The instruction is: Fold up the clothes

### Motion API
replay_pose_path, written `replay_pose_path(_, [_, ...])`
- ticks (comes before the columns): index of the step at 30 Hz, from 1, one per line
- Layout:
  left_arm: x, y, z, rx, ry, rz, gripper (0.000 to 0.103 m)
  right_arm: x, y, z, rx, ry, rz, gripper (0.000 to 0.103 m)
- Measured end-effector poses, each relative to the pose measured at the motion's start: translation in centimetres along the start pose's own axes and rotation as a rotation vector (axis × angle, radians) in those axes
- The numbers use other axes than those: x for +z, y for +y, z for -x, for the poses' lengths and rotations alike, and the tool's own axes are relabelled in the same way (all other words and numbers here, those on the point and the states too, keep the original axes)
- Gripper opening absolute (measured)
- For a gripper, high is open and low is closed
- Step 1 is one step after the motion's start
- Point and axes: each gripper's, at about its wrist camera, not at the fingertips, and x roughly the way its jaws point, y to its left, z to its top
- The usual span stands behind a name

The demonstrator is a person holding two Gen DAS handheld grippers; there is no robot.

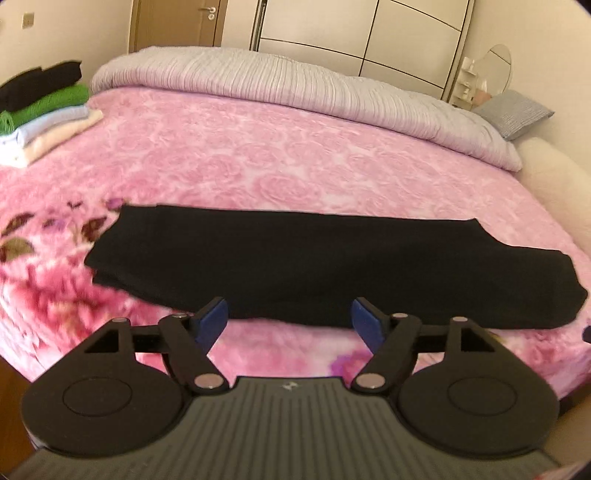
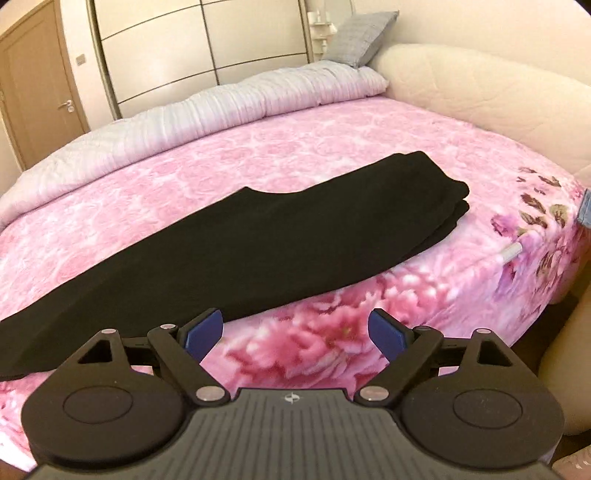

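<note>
1. Two grippers, both w/ fingers spread wide and nothing between them. Left gripper point(image 1: 288, 314) hangs over the near bed edge; blue pads point(image 1: 212, 319) sit just short of the black garment.
2. Right gripper point(image 2: 295, 326) same state, over the pink floral blanket point(image 2: 314, 350); its left pad point(image 2: 201, 334) is just beside the garment's near edge, not touching as far as I can tell.
3. Black garment point(image 1: 314, 266) lies folded into a long strip across the blanket, at 12 o'clock from the left gripper; from the right gripper it runs 9 to 1 o'clock point(image 2: 258, 243).
4. Farther, at 10 o'clock in left view: stack of folded clothes point(image 1: 48, 107), black on top, then green, pale blue, cream.
5. Far side of bed: rolled lilac duvet point(image 1: 295, 88), grey pillow point(image 1: 513, 112) at 2 o'clock.
6. Beyond: wardrobe doors point(image 1: 351, 33).
</note>
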Motion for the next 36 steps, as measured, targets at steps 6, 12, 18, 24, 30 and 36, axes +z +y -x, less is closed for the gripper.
replay_pose_path(6, [-1.5,0.0,1.0,0.052,-0.002,-0.024,0.071,-0.6,1.1,1.1,-0.005,-0.018,0.061,0.088])
replay_pose_path(12, [-2.7,-0.2,0.3,0.113,0.019,-0.059,0.071,-1.2,1.6,0.4,-0.041,-0.001,0.101,0.088])
replay_pose_path(18, [-3.0,0.1,-0.8,0.138,0.035,-0.066,0.071,-1.6,1.4,-0.6,-0.049,0.021,0.094,0.088])
replay_pose_path(24, [-2.7,1.6,-1.2,0.083,0.011,0.015,0.071,-1.7,1.7,-1.4,-0.052,0.034,0.105,0.088])
replay_pose_path(30, [-3.3,9.6,-2.0,-0.174,-0.072,0.47,0.038,-1.7,1.5,-2.6,-0.039,0.051,0.088,0.088])
replay_pose_path(36, [-3.3,14.6,-4.9,-0.147,-0.038,0.709,0.044,-1.2,1.3,-5.4,-0.005,0.091,0.026,0.088])
